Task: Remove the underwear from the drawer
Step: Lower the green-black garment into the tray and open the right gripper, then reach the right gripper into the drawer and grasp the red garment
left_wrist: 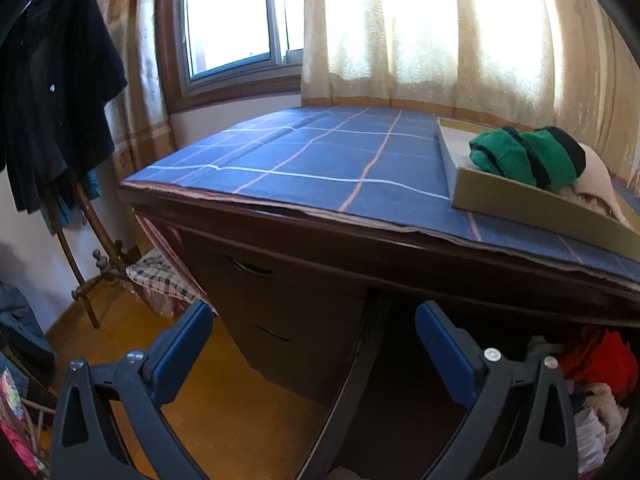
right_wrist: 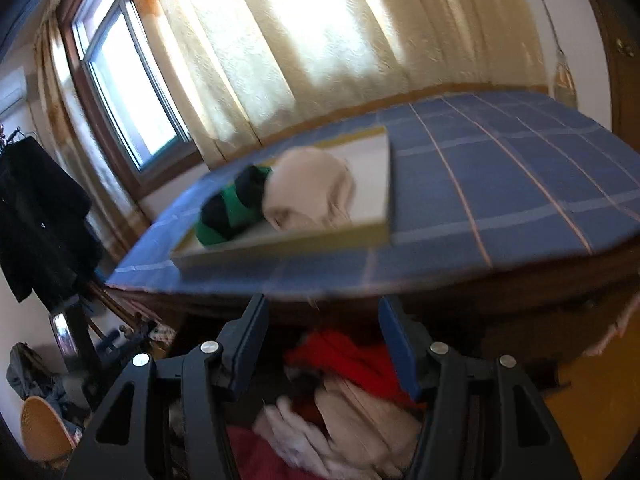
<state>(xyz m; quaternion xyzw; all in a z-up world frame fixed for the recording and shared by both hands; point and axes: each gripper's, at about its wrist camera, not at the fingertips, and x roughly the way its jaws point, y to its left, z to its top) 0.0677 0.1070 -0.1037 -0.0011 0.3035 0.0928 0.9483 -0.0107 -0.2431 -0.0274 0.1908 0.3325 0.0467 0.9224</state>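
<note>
The open drawer under the desk shows its clothes (right_wrist: 352, 420): red cloth (right_wrist: 344, 356) over beige and white pieces, blurred. My right gripper (right_wrist: 322, 304) hangs open just above them, nothing between its blue pads. On the desk top a shallow tray (right_wrist: 280, 246) holds a green-and-black garment (right_wrist: 232, 208) and a beige garment (right_wrist: 308, 192). In the left wrist view the same tray (left_wrist: 520, 196), green garment (left_wrist: 528, 156) and beige garment (left_wrist: 596, 176) sit at the right. My left gripper (left_wrist: 314, 312) is open and empty before the desk front, left of the drawer's red cloth (left_wrist: 592, 360).
A blue checked cloth (left_wrist: 320, 160) covers the desk, below a window and pale curtains. Shut drawers (left_wrist: 280, 300) fill the desk's left pedestal. A coat stand with dark clothes (left_wrist: 52, 92) stands at the left on the wooden floor. An orange chair (right_wrist: 40, 428) is low at the left.
</note>
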